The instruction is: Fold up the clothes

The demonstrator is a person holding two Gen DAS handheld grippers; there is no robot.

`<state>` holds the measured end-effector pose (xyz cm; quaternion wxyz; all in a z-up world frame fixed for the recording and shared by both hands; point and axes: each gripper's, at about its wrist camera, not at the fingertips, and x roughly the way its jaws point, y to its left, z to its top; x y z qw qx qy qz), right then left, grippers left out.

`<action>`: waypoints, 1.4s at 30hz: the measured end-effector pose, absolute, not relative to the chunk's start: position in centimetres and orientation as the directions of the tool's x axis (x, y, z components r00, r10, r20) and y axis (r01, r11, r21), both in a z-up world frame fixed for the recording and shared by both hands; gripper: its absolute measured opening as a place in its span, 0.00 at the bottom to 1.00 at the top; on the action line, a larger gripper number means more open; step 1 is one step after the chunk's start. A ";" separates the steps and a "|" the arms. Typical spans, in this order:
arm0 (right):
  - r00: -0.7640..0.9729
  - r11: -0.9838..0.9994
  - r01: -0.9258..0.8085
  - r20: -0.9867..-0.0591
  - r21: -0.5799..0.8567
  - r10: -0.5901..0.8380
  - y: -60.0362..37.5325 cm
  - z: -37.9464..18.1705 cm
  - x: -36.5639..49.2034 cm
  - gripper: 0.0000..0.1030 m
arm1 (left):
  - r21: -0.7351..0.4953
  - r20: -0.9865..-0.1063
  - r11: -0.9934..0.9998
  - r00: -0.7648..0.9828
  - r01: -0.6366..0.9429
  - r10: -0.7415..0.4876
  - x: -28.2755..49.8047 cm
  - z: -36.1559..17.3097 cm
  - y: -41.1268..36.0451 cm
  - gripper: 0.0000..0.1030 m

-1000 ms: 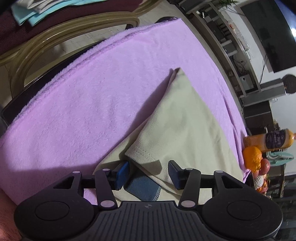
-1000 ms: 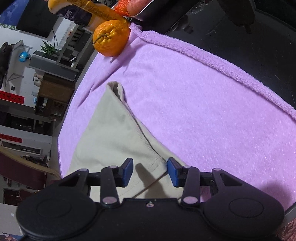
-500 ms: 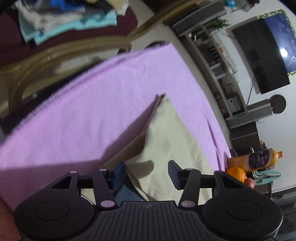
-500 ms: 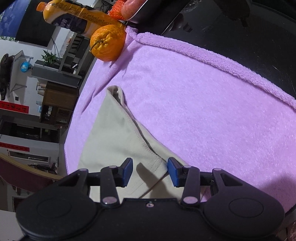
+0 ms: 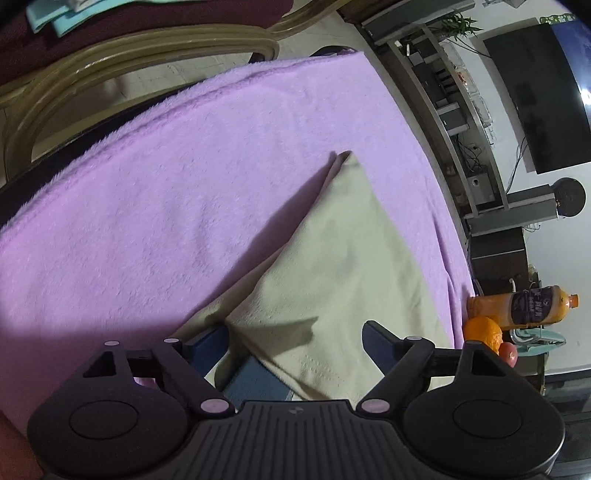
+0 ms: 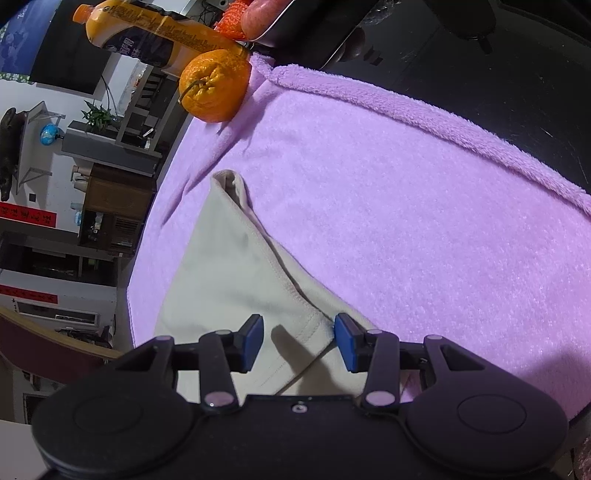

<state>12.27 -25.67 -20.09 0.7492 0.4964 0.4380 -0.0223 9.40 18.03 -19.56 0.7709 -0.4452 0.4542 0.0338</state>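
A beige garment [image 5: 332,266] lies folded to a long triangle on the purple towel [image 5: 166,184], its far tip pointing away from me. My left gripper [image 5: 291,338] sits over the near hem, its jaws opening wide. The cloth lies between them and the pads stand clear of it. A blue patch [image 5: 255,380] shows under the hem. In the right wrist view the garment [image 6: 229,266] has its stitched corner between the blue pads of my right gripper [image 6: 299,330]. Those pads stand apart, with a gap on either side of the corner.
An orange [image 6: 214,86] and a juice bottle [image 6: 155,31] sit at the towel's [image 6: 406,221] far corner, beside a metal tray of fruit. The black tabletop [image 6: 480,66] shows past the towel's edge. A wooden chair frame [image 5: 110,48] and stacked clothes [image 5: 55,14] lie beyond.
My left gripper's jaws have spread much wider around the garment's hem, and its view swung briefly and came back. The right gripper's jaws are unchanged.
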 end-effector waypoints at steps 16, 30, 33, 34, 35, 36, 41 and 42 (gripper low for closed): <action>0.661 0.557 0.446 -0.677 0.701 0.323 -26.0 -19.3 12.2 0.37 | -0.588 -0.733 0.706 0.628 -0.395 -0.259 8.3 -17.2 17.2 0.18; 0.676 0.611 0.325 -0.629 0.722 0.383 -24.3 -17.9 12.0 0.08 | -0.499 -0.720 0.795 0.675 -0.345 -0.159 7.8 -15.2 16.0 0.09; 0.722 0.520 0.297 -0.545 0.801 0.426 -24.8 -16.7 11.6 0.08 | -0.531 -0.647 0.805 0.740 -0.265 -0.183 6.8 -12.6 15.6 0.09; 0.738 0.481 0.280 -0.507 0.831 0.445 -25.0 -16.1 11.4 0.08 | -0.550 -0.619 0.800 0.761 -0.241 -0.196 6.3 -11.6 15.8 0.09; 0.753 0.443 0.260 -0.467 0.858 0.462 -25.2 -15.4 11.2 0.08 | -0.558 -0.607 0.794 0.770 -0.239 -0.195 5.8 -10.9 16.1 0.09; 0.766 0.412 0.247 -0.437 0.877 0.471 -25.3 -14.7 10.9 0.08 | -0.567 -0.595 0.789 0.780 -0.236 -0.194 5.3 -10.2 16.4 0.09; 0.782 0.376 0.273 -0.432 0.885 0.449 -26.2 -12.9 8.7 0.08 | -0.567 -0.628 0.775 0.756 -0.281 -0.186 3.3 -9.0 17.5 0.09; 0.776 0.384 0.286 -0.447 0.878 0.445 -26.2 -12.9 8.3 0.08 | -0.558 -0.643 0.777 0.744 -0.292 -0.183 2.9 -9.1 17.5 0.09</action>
